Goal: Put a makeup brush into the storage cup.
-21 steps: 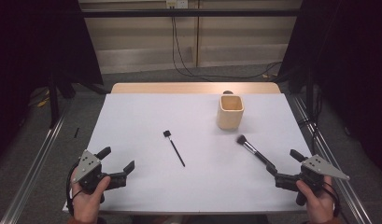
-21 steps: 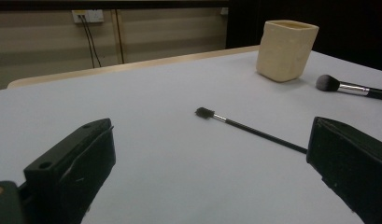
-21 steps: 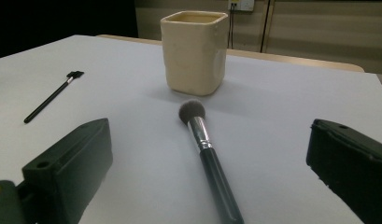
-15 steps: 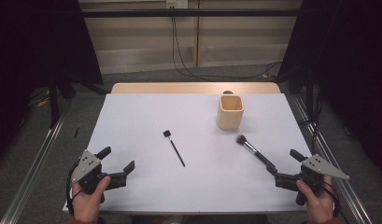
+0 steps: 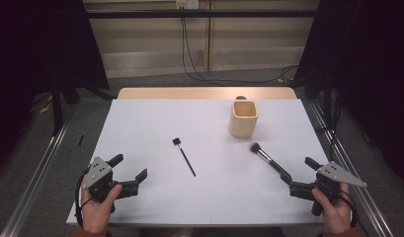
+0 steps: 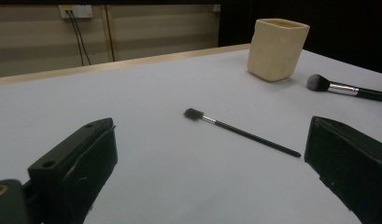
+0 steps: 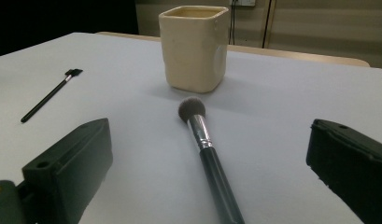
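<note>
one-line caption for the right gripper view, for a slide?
Open right tool lined up on the large makeup brush, cream cup behind, thin brush far left.

Lab-style recording bay: white-topped table (image 5: 140, 128) on aluminium rails (image 5: 36, 163), black curtains (image 5: 36, 44) both sides, wall socket (image 5: 185, 4) with cables (image 5: 189, 54) trailing (no domestic furniture).

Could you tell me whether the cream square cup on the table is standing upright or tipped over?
Upright: the cream square cup rests on its base on the white table, open mouth facing up. Contents cannot be told.
</note>
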Tool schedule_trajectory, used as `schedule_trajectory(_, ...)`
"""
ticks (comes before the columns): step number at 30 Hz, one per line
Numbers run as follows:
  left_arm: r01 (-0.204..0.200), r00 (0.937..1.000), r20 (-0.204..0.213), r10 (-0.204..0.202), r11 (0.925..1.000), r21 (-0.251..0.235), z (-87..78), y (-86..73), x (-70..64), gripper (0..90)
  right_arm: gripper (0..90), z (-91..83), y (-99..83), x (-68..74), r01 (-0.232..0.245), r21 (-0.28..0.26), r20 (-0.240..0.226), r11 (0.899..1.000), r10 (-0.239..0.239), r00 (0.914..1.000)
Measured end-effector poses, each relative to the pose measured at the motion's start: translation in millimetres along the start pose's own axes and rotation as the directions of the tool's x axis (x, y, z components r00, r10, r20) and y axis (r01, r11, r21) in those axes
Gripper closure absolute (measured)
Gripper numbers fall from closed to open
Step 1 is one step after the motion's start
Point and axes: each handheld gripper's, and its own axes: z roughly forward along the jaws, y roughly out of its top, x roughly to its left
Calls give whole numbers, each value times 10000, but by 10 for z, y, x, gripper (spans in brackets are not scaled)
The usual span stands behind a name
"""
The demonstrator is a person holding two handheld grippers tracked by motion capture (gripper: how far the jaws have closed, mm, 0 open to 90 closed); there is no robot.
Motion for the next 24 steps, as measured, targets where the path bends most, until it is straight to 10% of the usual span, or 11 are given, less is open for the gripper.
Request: schedule_trajectory(24, -348, 9983, 492, 325, 9982, 479, 372, 215, -63, 28, 1, 11, 2, 26, 59, 76, 11, 10000, -59, 10000)
